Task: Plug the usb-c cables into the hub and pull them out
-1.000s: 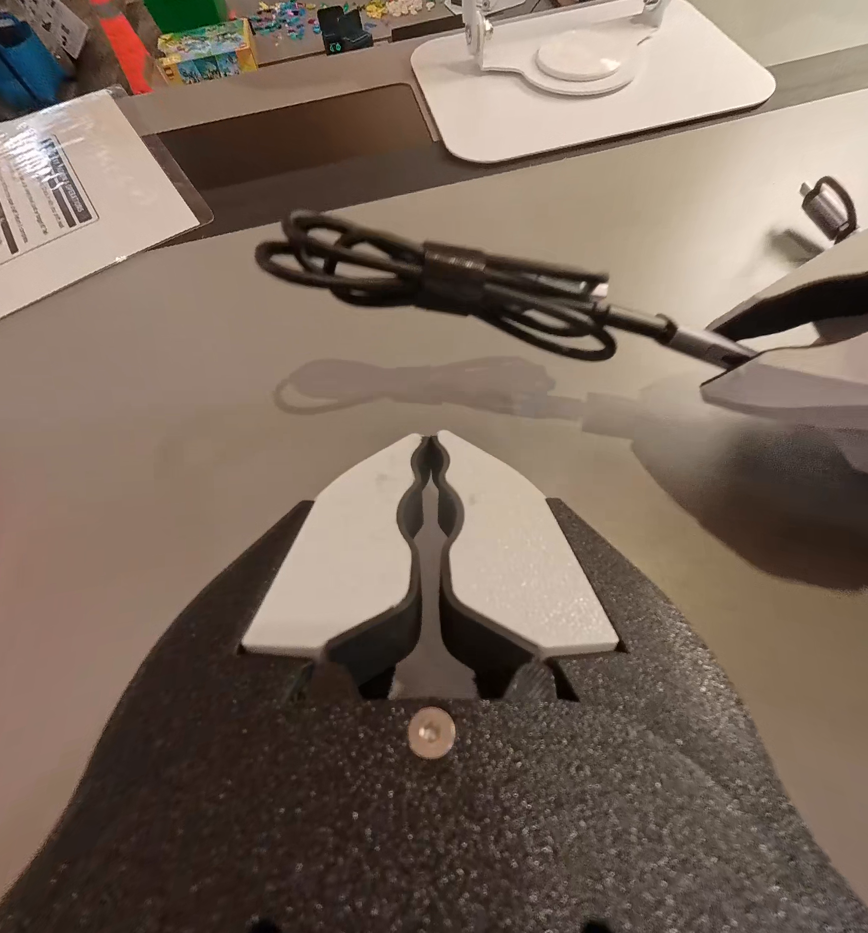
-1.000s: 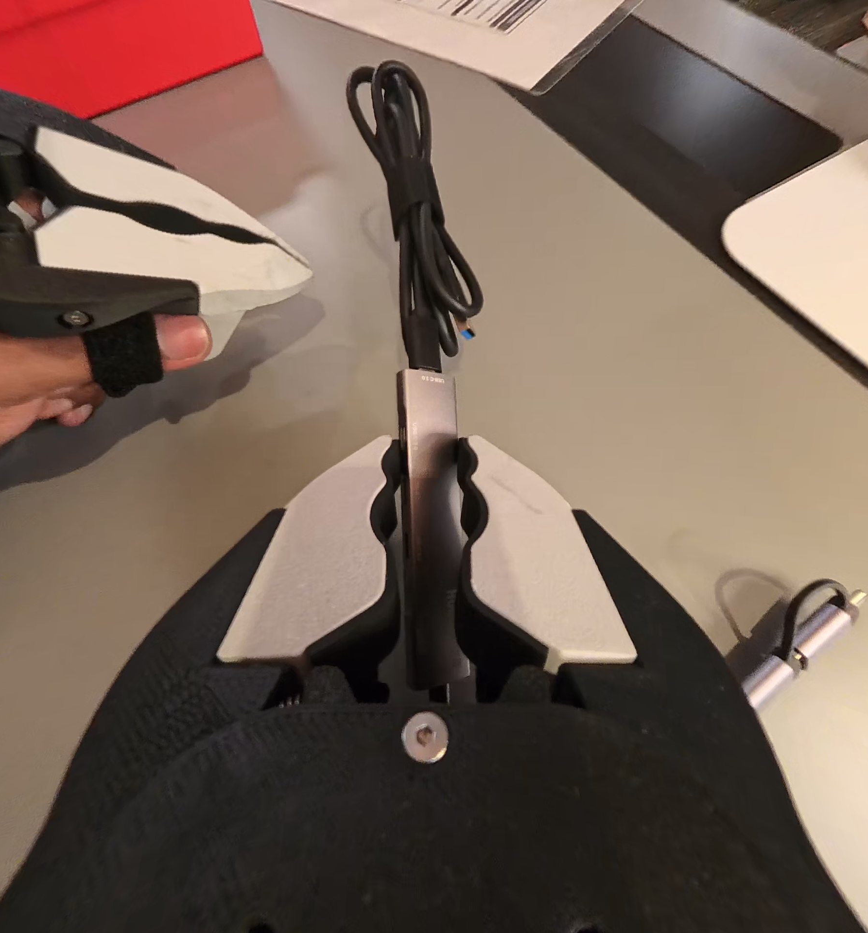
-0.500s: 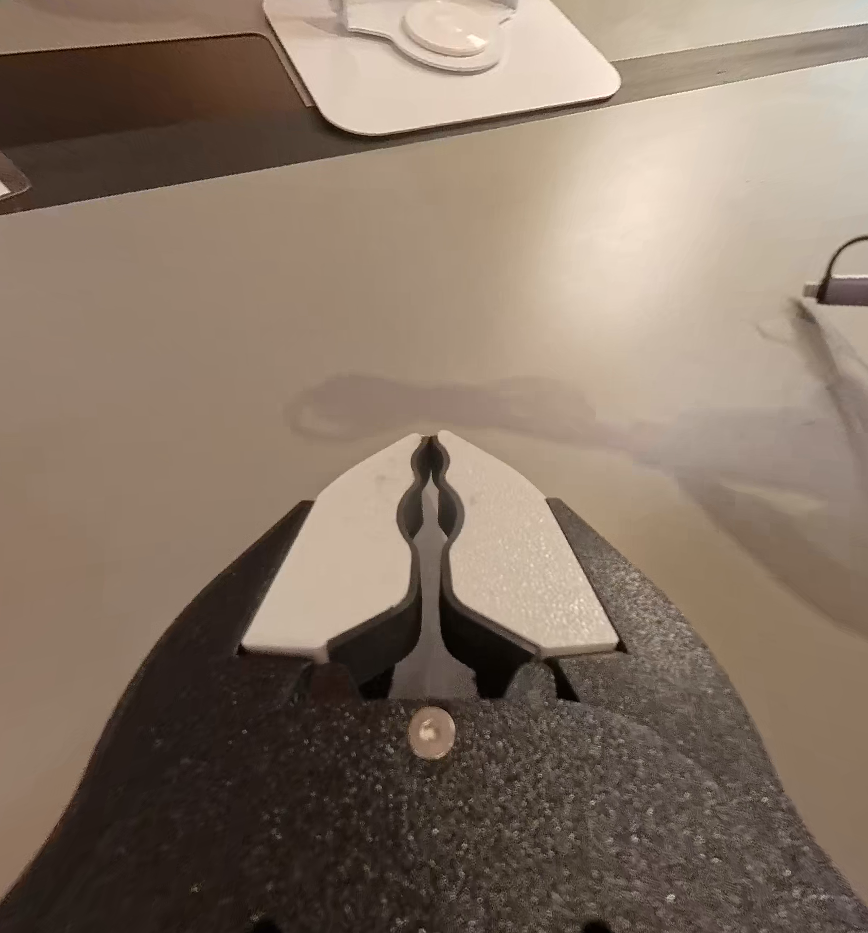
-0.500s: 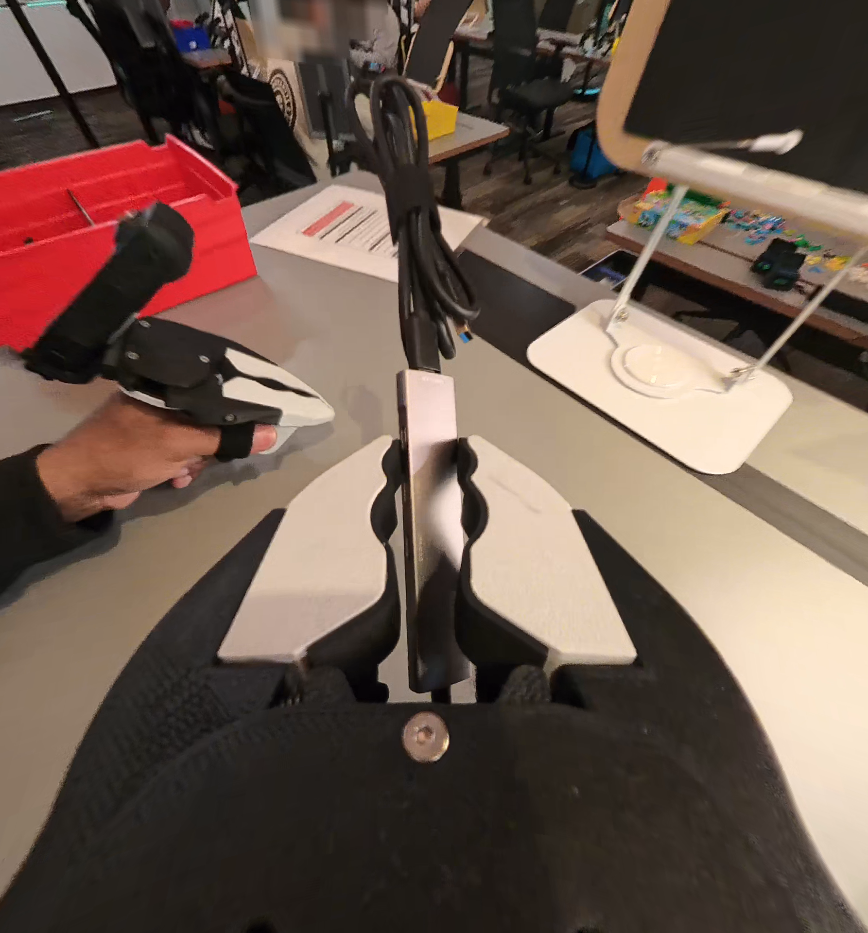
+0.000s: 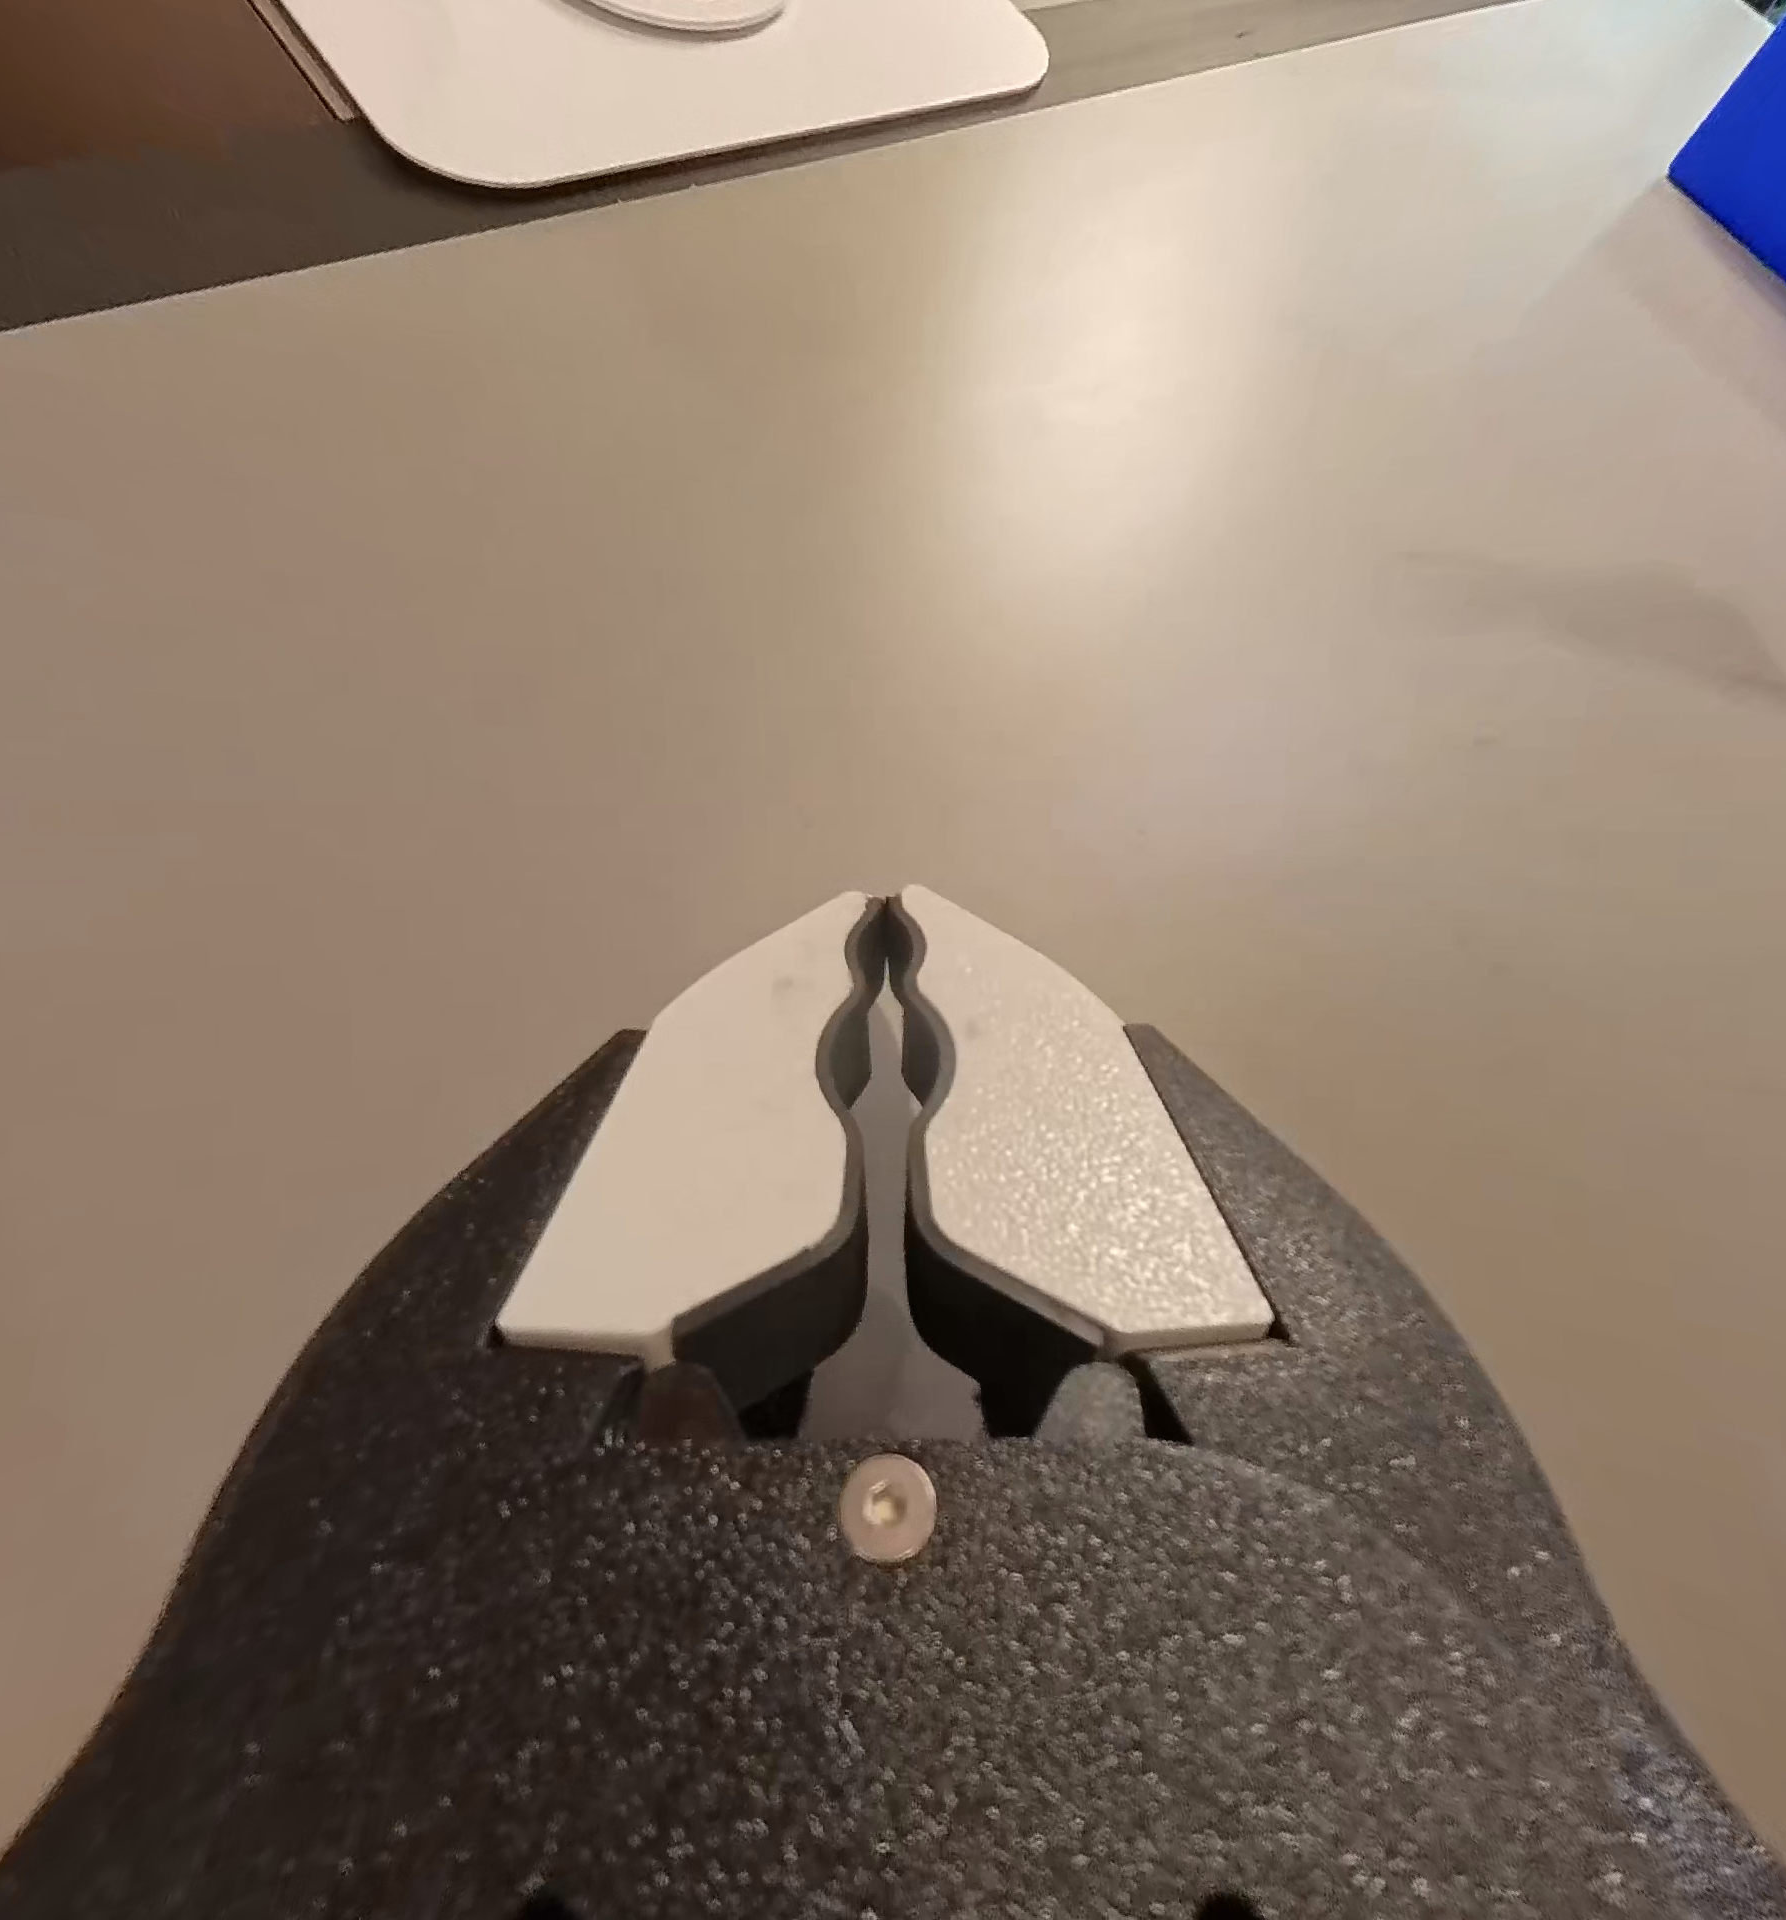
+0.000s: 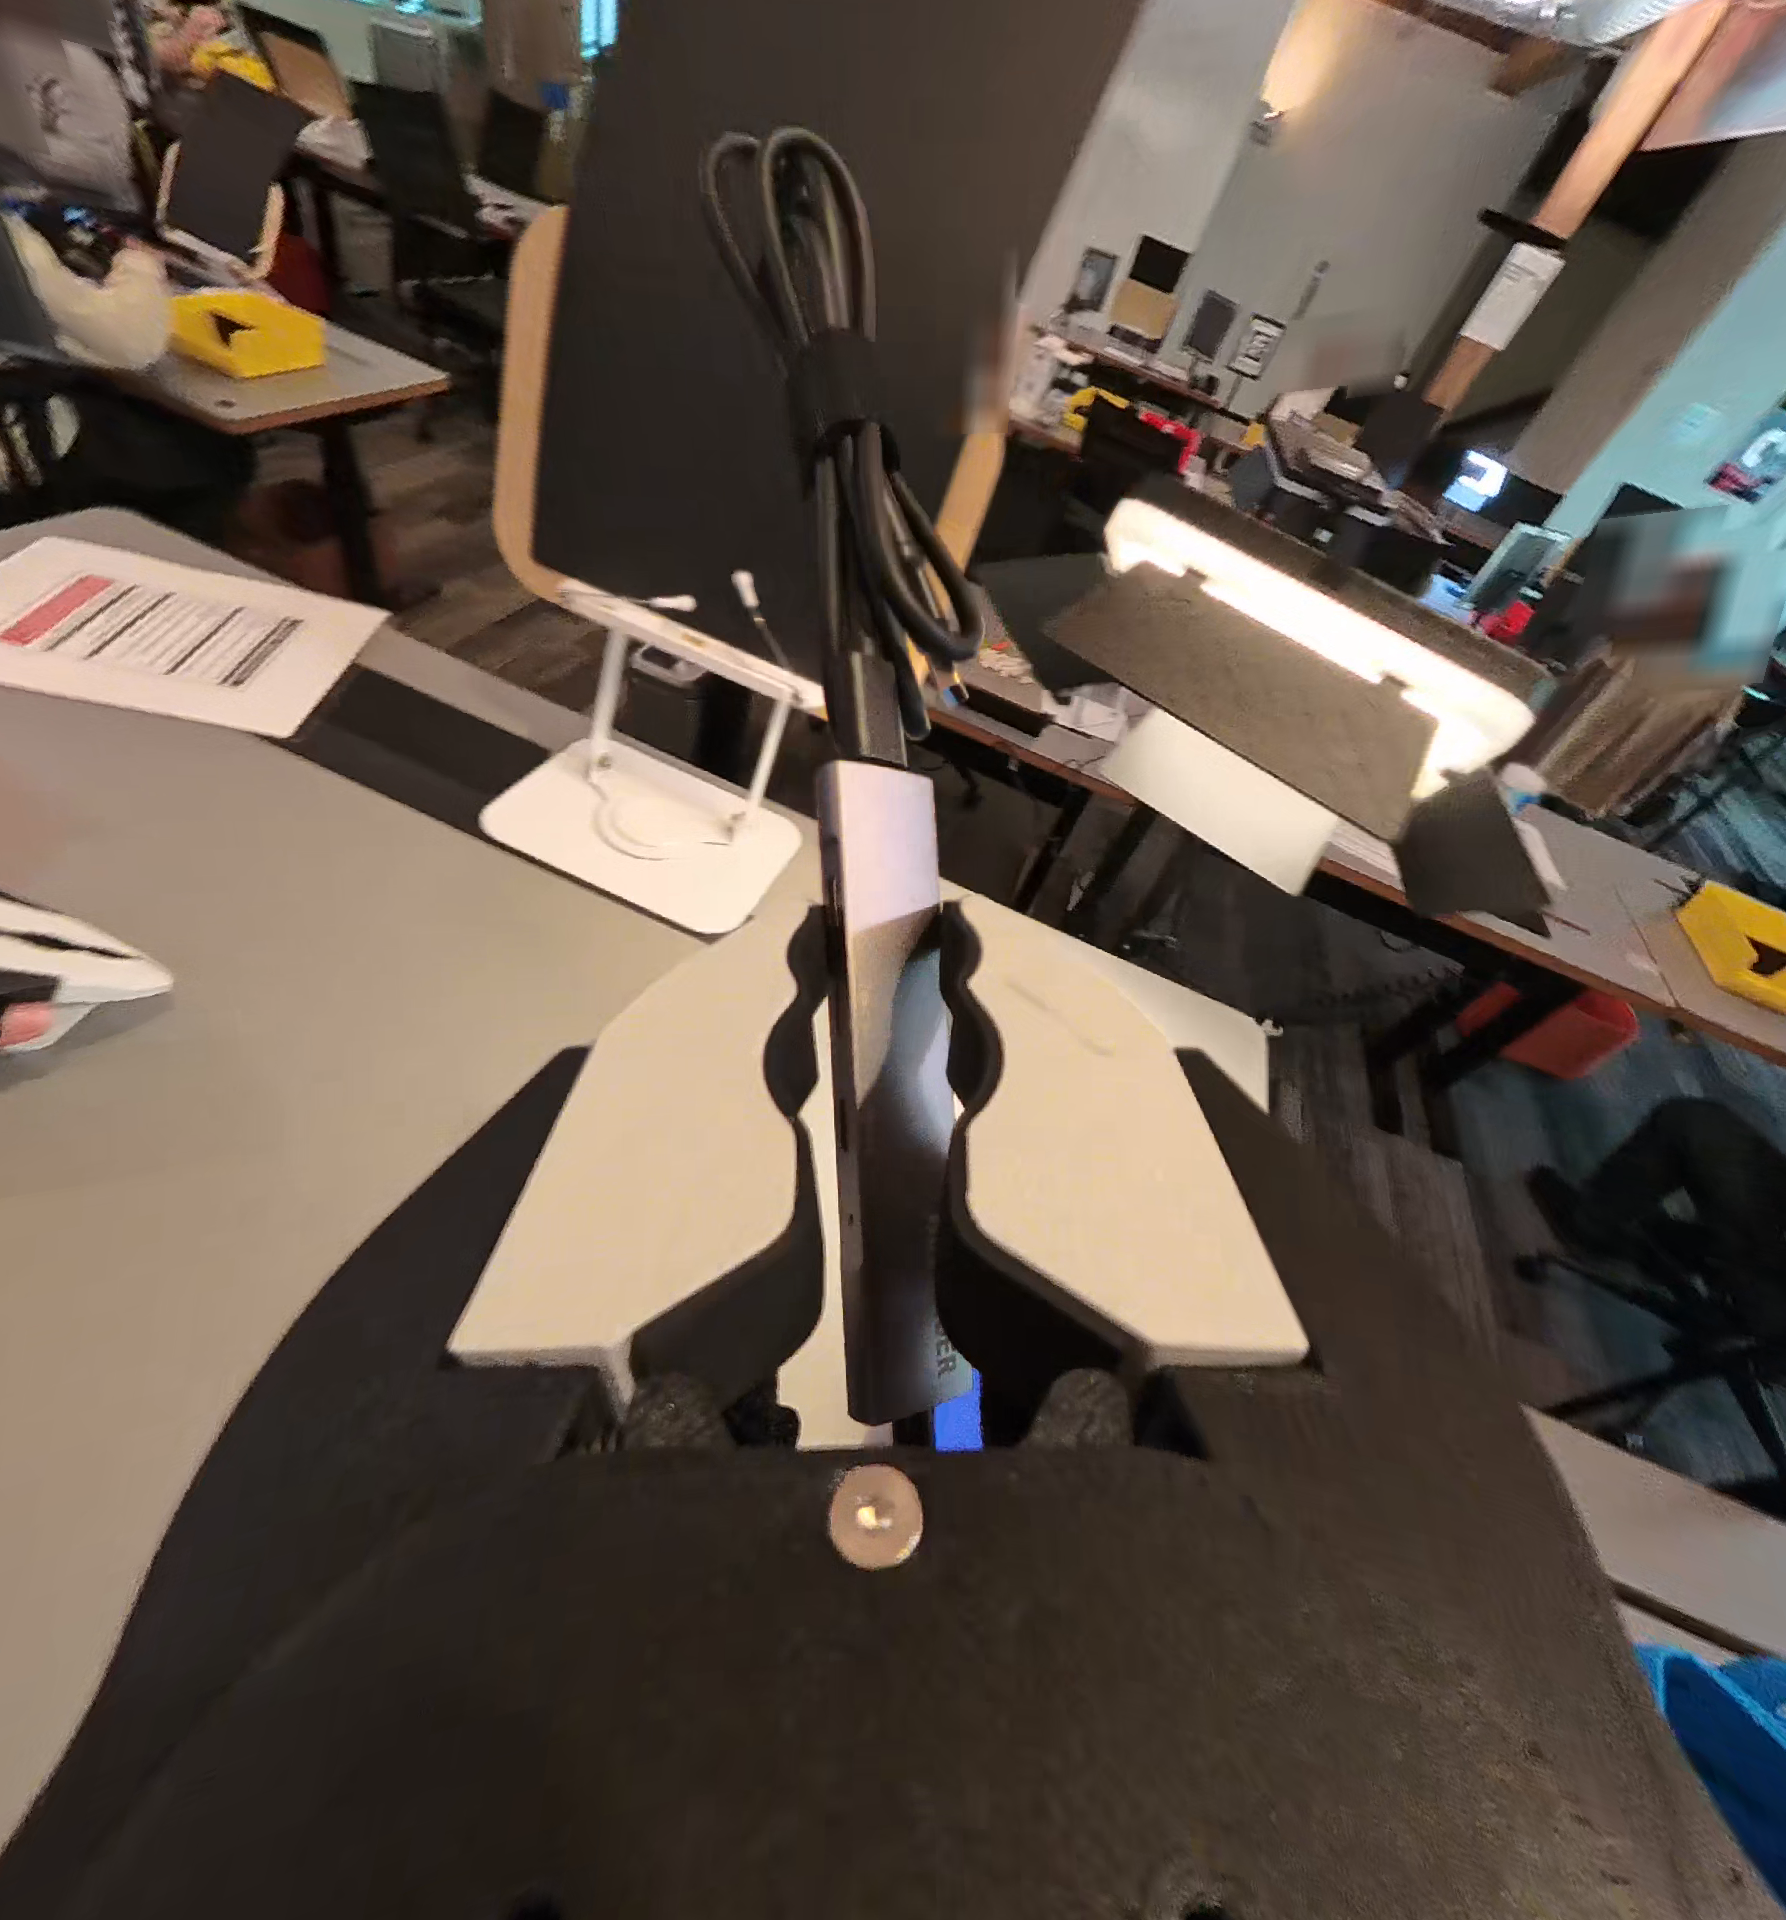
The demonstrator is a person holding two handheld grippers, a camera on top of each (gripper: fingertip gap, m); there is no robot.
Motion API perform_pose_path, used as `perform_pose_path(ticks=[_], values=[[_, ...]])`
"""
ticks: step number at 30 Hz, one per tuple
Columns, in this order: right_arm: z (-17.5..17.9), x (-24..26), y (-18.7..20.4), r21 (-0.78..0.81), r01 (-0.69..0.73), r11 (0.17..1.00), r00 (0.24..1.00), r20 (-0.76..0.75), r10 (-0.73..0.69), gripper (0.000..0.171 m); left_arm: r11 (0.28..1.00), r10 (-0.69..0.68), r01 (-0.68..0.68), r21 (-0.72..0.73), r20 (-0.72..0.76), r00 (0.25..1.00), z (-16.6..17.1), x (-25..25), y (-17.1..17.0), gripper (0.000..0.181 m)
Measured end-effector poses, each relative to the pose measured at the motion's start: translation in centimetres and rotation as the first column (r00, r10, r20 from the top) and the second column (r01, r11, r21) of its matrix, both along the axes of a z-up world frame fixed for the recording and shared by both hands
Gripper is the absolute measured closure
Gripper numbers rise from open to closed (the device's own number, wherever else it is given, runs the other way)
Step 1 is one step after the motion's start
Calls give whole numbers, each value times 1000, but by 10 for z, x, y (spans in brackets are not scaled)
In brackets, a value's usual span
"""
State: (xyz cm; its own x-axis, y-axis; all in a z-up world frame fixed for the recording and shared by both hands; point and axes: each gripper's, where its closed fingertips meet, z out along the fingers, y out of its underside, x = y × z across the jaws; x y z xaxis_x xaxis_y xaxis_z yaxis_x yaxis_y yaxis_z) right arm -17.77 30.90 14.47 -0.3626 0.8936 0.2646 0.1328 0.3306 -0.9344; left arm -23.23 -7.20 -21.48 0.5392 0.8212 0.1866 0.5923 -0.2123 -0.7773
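Right gripper [image 6: 876, 920]: your fingers clamp the hub [image 6: 884, 1049] edge-on, raised off the desk [image 6: 245, 987] | bundled cable [image 6: 837, 416] hangs from its far end | left gripper [image 5: 887, 902]: fingers closed, empty | hub looks rigid, slick, light; grip its flat faces, keep ports clear.

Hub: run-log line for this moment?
right gripper: shut on hub, lifted off table | bundled cable: hangs off hub's far end | left gripper: shut, empty, over table

Slim grey metal USB-C hub [image 6: 884, 1049] standing on edge, raised off the table, its black attached cable [image 6: 837, 416] bundled in loops by a strap
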Motion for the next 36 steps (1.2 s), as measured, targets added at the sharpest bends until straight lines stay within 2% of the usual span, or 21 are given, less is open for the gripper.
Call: perform_pose_path(ticks=[3,6,8,11,13,14,16,17,19,20,23,25,27,30,33,36], values=[[-35,-11,48,-87,89,992,996,25,-87,150,1000,-9,9,1,-1,1000,0,1,1,181],[-102,-26,91,-241,164,956,982,134,-135,151,1000,-17,17,-12,-20,1000,1,2,2,181],[-150,-33,120,-290,252,923,961,188,-203,151,1000,-20,19,-24,-38,999,3,3,3,181],[-213,-34,151,-327,395,858,902,315,-295,151,998,-17,14,-56,-63,998,3,3,2,181],[-246,-29,164,-294,496,817,835,419,-356,151,996,-13,6,-86,-77,997,2,2,2,181],[-258,-27,167,-277,527,803,805,465,-368,152,994,-13,4,-105,-83,996,1,2,2,181],[-270,-23,172,-249,578,777,755,524,-394,163,989,-15,2,-145,-93,996,-1,2,2,181],[-268,-24,173,-248,581,775,756,518,-401,163,987,-17,2,-162,-95,995,-3,2,3,181],[-256,-25,173,-247,575,780,769,490,-411,152,984,-18,0,-179,-97,995,-4,2,3,181],[-245,-26,168,-251,547,799,793,461,-398,146,984,-18,0,-180,-97,995,-4,2,3,181],[-206,-24,136,-226,400,888,886,343,-312,144,985,-22,5,-172,-100,995,-3,2,3,181],[-190,-17,97,-181,267,946,933,293,-207,144,985,-28,10,-172,-99,995,-3,2,4,180],[-194,-6,45,-176,116,978,952,301,-59,142,984,-28,10,-175,-97,995,-4,2,4,176],[-231,8,-33,-211,-65,975,929,345,136,139,985,-29,12,-170,-96,995,-4,2,4,170],[-297,11,-88,-218,-107,970,889,417,192,135,986,-40,18,-167,-129,991,0,3,5,161],[-355,12,-124,-213,-111,971,848,490,204,130,985,-53,12,-173,-231,971,12,10,5,151]])
